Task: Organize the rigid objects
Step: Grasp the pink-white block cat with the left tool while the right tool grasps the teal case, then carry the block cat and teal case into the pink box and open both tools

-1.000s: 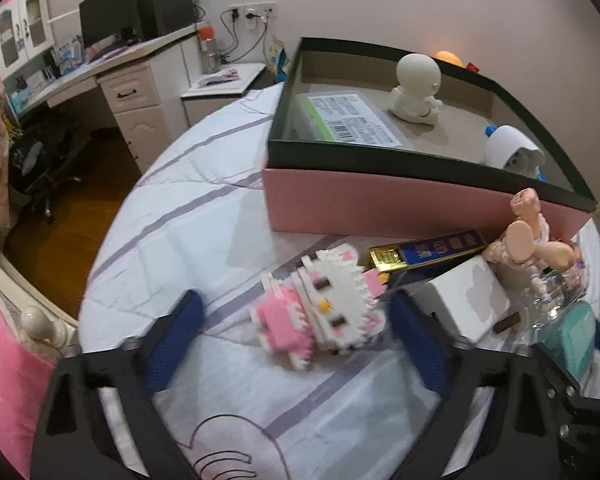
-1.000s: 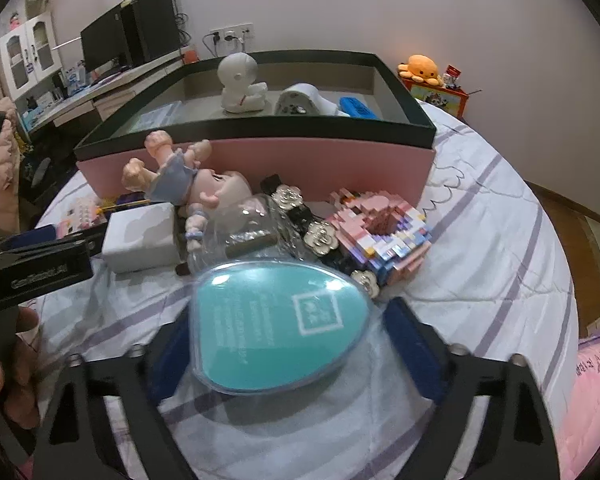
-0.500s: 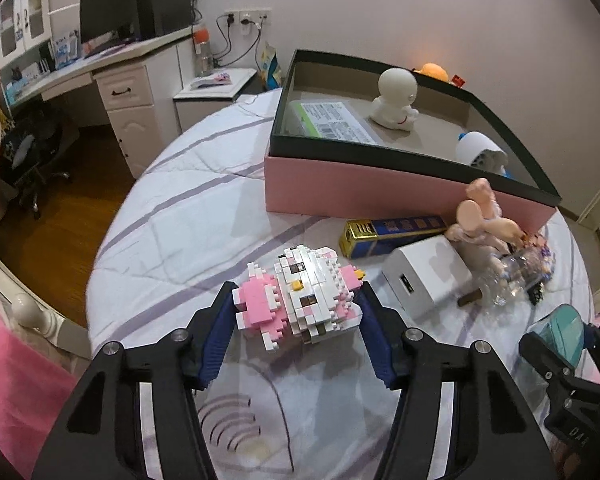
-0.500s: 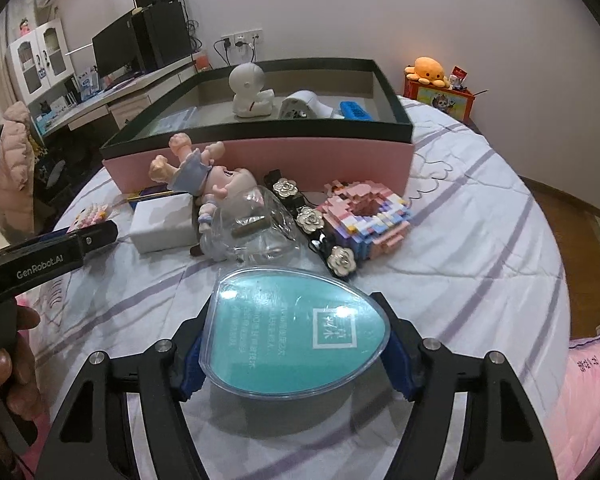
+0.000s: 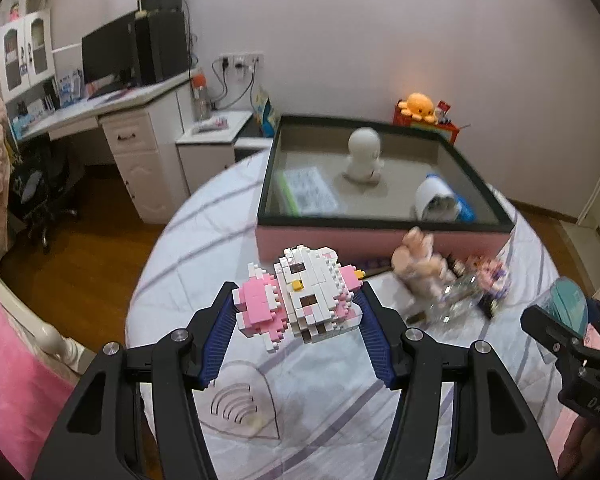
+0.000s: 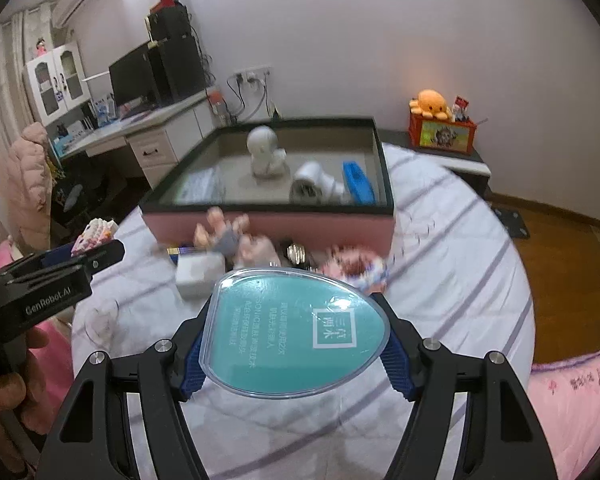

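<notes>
My left gripper (image 5: 298, 320) is shut on a pink-and-white brick cat figure (image 5: 300, 296), held clear above the striped bedspread. My right gripper (image 6: 296, 344) is shut on a teal egg-shaped case (image 6: 296, 336) with a clear rim, also lifted off the bed. Beyond both stands a pink-sided box with a dark rim (image 5: 380, 224). It holds a white round-headed figure (image 5: 362, 156), a small white device (image 5: 432, 200) and a labelled flat pack (image 5: 310, 190). In front of the box lie a doll (image 5: 416, 264), a white charger block (image 6: 198, 274) and a pink brick piece (image 6: 356, 266).
The round bed's edge drops to a wooden floor (image 5: 80, 264) on the left and on the right (image 6: 560, 248). A white desk with a monitor (image 5: 108, 52) and a nightstand (image 5: 216, 140) stand behind. An orange plush octopus (image 6: 430, 104) sits on a box by the wall.
The left jaws closed on the brick cat and lifted it off the bed. The right gripper rose with the teal case. The box and loose toys now sit lower and farther off.
</notes>
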`<state>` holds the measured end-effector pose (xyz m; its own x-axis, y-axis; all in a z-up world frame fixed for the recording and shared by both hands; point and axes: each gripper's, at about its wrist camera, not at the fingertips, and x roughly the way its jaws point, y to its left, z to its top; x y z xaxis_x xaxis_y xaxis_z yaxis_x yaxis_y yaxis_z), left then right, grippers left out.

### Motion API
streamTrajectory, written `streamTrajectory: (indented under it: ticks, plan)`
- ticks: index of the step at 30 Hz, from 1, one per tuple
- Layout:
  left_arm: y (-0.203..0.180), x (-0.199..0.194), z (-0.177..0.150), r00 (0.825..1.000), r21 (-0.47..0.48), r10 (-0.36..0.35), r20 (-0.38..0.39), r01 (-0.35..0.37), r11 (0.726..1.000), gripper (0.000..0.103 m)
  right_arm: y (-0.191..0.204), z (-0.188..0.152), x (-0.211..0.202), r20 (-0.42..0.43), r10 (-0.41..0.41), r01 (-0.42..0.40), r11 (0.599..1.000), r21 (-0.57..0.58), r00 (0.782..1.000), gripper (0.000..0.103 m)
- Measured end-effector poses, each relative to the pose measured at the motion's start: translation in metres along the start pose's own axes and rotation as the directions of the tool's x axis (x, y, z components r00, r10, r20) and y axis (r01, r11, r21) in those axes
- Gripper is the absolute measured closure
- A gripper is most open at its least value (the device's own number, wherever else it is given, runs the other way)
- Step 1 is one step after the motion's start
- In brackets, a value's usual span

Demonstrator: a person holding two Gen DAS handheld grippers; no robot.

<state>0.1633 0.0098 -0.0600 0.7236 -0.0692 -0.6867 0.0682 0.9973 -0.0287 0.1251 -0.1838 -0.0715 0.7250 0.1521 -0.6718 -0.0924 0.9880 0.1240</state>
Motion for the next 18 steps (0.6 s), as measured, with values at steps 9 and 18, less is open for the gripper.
streamTrajectory:
  ticks: [9, 18]
  plan:
    - [-0.01, 0.006, 0.044, 0.998, 0.005, -0.016, 0.065, 0.015, 1.0, 0.043, -0.005, 0.06, 0.008, 0.077, 0.005, -0.003, 1.0, -0.029, 0.997, 0.031]
    - [-0.029, 0.062, 0.095, 0.998, 0.029, -0.045, 0.054, 0.043, 0.999, 0.043, -0.015, 0.119, 0.066, 0.059, -0.004, 0.007, 0.999, -0.049, 0.998, 0.031]
